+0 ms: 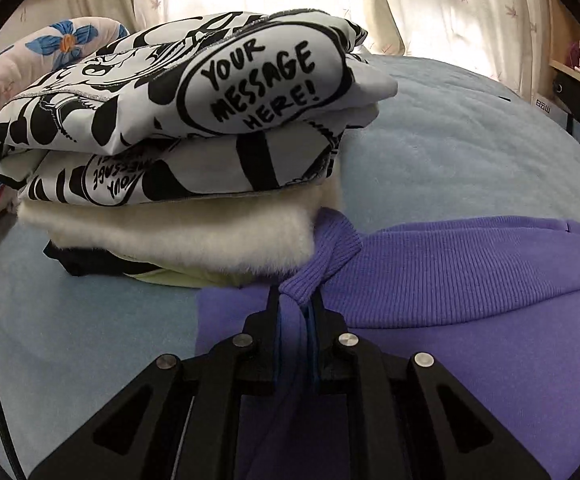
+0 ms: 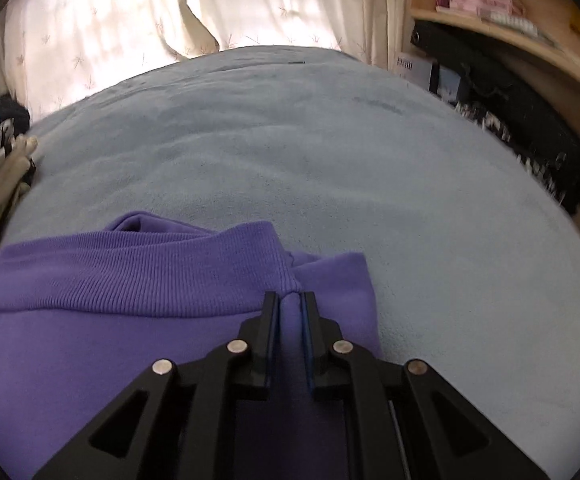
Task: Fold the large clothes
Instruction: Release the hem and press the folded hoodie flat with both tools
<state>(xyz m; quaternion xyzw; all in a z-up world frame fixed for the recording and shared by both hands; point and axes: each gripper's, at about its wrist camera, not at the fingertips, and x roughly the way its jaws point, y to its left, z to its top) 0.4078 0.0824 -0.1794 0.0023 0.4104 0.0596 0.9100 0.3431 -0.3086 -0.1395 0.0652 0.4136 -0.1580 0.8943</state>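
The purple sweatshirt (image 1: pixel 470 280) lies on the light blue bed (image 1: pixel 470 152), filling the bottom right of the left view and the bottom left of the right view. Its ribbed band (image 2: pixel 130 280) runs across the middle of it. It looks soft, thick and floppy, so it will likely sag and bend wherever nothing holds it, and it is probably not slippery. The ribbed band is firmer, so its two ends look like the best places to hold. The left tool (image 1: pixel 296 300) is closed tight on a bunched bit of the band at one end. The right tool (image 2: pixel 290 300) is closed on the cloth at the other end, with a purple fold pinched between its fingers. In the upper left of the left view, just beside the sweatshirt, sits a pile of folded clothes (image 1: pixel 178 152), with a black and white comic print top (image 1: pixel 250 76) above a fluffy white one (image 1: pixel 170 236). Pale curtains (image 2: pixel 250 4) hang behind the bed.
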